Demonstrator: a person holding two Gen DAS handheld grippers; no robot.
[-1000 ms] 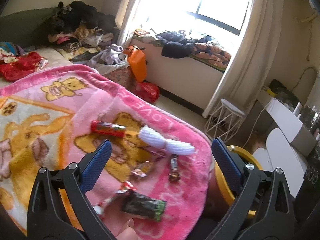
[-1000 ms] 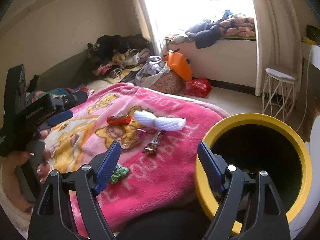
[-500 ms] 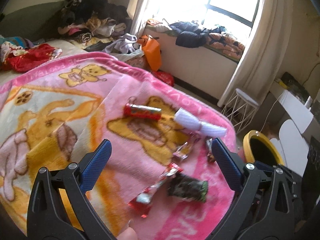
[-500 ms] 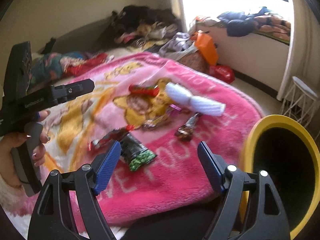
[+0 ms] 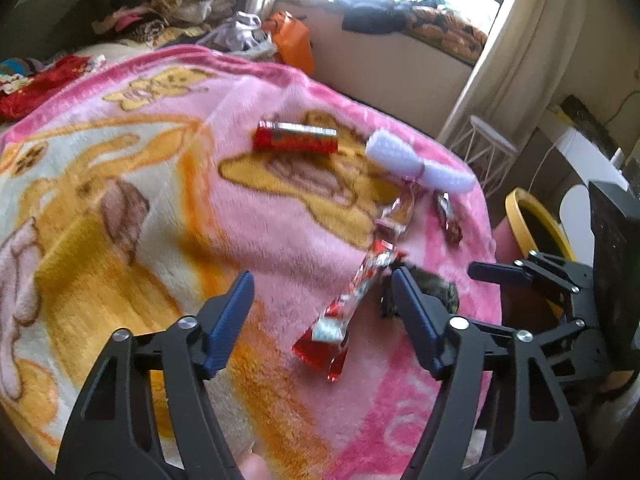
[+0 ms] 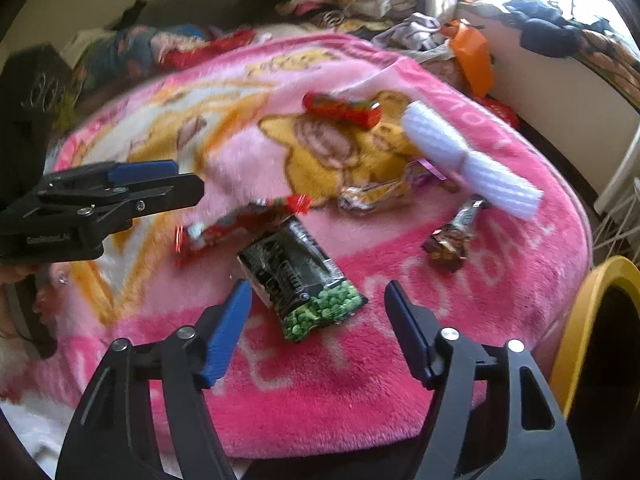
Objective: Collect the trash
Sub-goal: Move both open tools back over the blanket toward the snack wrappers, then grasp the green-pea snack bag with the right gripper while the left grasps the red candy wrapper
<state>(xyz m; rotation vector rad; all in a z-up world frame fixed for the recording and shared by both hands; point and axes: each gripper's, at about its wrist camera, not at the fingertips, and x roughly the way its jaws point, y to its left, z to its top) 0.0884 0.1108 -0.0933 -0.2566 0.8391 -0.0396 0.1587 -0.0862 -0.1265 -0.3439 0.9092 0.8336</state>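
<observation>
Several wrappers lie on a pink blanket [image 5: 280, 232]. A long red and silver wrapper [image 5: 352, 300] lies just ahead of my open left gripper [image 5: 320, 312]; it also shows in the right wrist view [image 6: 236, 228]. A black and green pea packet [image 6: 300, 280] lies just ahead of my open right gripper [image 6: 316, 320]. Farther off lie a red packet [image 6: 340, 110], a white bundle [image 6: 468, 160], a gold wrapper [image 6: 376, 196] and a brown wrapper [image 6: 452, 236]. The yellow-rimmed bin [image 6: 592, 336] stands at the right, off the blanket's edge.
The left gripper [image 6: 120, 196] shows at the left in the right wrist view. The right gripper [image 5: 532, 276] shows at the right in the left wrist view. Piled clothes [image 5: 168, 4], an orange bag [image 5: 294, 40] and a white wire stool [image 5: 488, 152] lie beyond the bed.
Both grippers have moved in over the blanket and lower toward the wrappers. The bin has slid to the right edge of both views. Both stay open.
</observation>
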